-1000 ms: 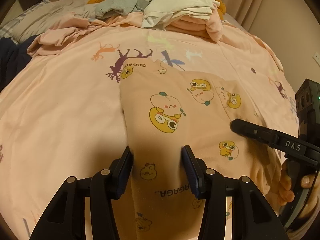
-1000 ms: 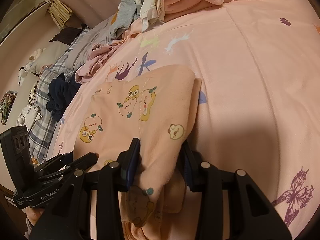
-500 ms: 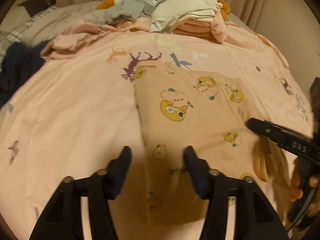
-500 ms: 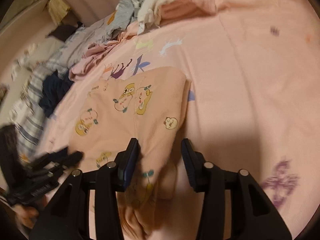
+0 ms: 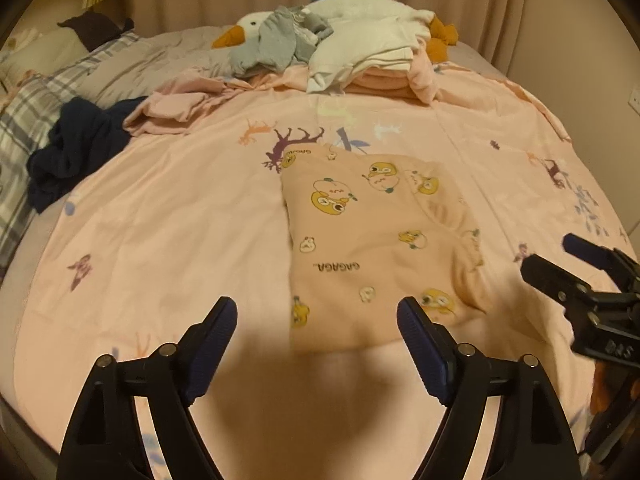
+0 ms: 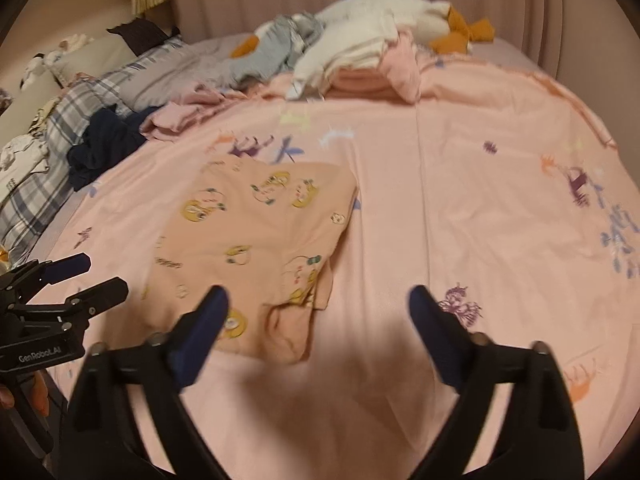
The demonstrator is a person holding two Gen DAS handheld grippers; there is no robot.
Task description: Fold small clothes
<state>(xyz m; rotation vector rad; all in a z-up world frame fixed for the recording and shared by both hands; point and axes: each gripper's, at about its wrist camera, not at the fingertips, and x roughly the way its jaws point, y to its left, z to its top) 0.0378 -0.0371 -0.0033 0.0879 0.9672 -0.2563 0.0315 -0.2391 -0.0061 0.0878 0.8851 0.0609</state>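
Observation:
A small peach garment with yellow cartoon prints (image 5: 360, 248) lies folded and flat on the pink bedsheet (image 5: 160, 240); it also shows in the right wrist view (image 6: 256, 248). My left gripper (image 5: 316, 332) is open and empty, above the sheet just short of the garment's near edge. My right gripper (image 6: 316, 320) is open and empty, near the garment's near right corner. Each gripper shows in the other's view: the right one (image 5: 560, 264) and the left one (image 6: 80, 276), both apart from the cloth.
A pile of white, grey and pink clothes (image 5: 360, 56) and a plush goose (image 5: 240, 32) lie at the far end of the bed. A dark navy garment (image 5: 76, 144) and a plaid blanket (image 5: 20, 120) lie at left. Curtains hang behind.
Both grippers have let go of the peach garment, opened wide and pulled back and up. The garment now lies folded on the sheet.

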